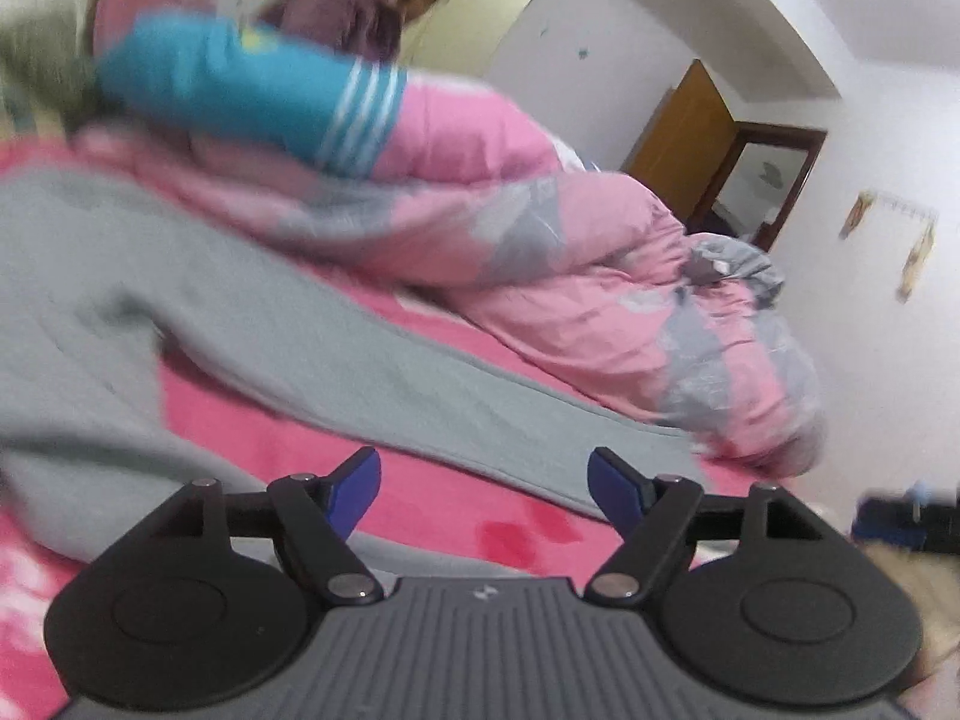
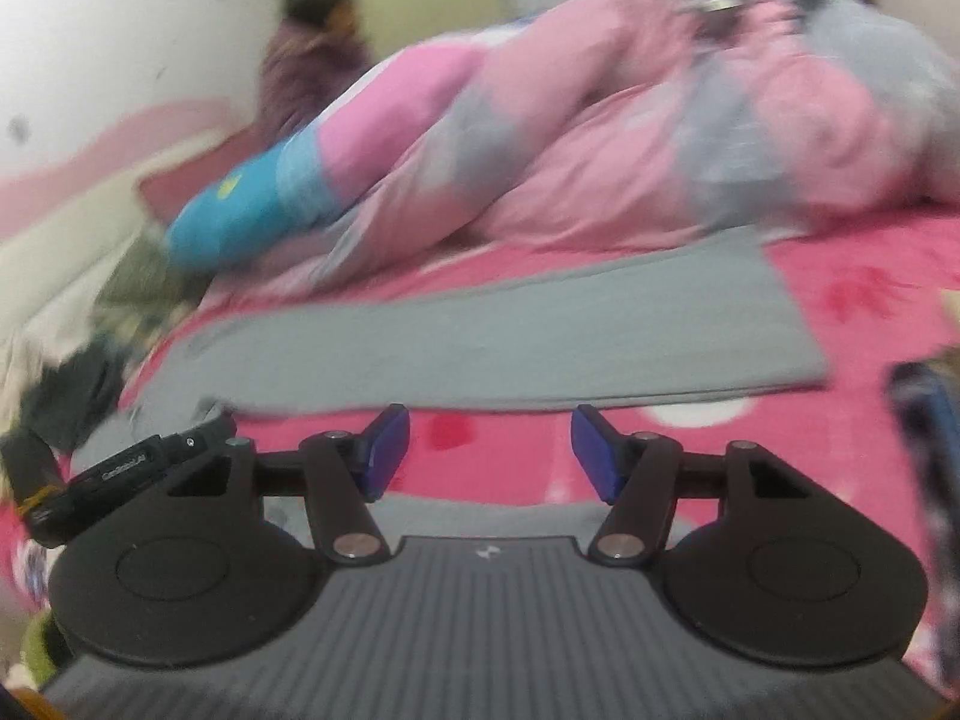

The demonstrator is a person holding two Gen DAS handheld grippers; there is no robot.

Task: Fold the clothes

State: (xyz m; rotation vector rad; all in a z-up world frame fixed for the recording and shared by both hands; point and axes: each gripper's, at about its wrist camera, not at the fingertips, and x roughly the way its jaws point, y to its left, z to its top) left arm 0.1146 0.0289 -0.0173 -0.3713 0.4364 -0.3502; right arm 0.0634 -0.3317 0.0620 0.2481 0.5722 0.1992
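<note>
Standing well apart, the blue pads of the left hand-held gripper [image 1: 485, 489] hold nothing; only pink bed sheet [image 1: 432, 516] and grey cloth show between them. The right hand-held gripper [image 2: 490, 456] is likewise open and empty, its pads hanging over the sheet just short of the near edge of the grey garment [image 2: 510, 336].

That garment lies flat on the bed, a long band with one squared end clearly visible in the right wrist view; in the left wrist view it runs diagonally from a bunched mass on the left down to a narrow end near the quilt [image 1: 600, 276]. Bare sheet lies on the near side of the garment, giving free space around both sets of pads. Behind it, a heaped pink-and-grey quilt closes off the far side, with a blue and pink pillow [image 1: 240, 84] on top.

Both views are blurred. A person in purple [image 2: 300, 78] sits beyond the bed, indistinct. Dark clothes [image 2: 72, 396] at the left edge are hard to make out.
</note>
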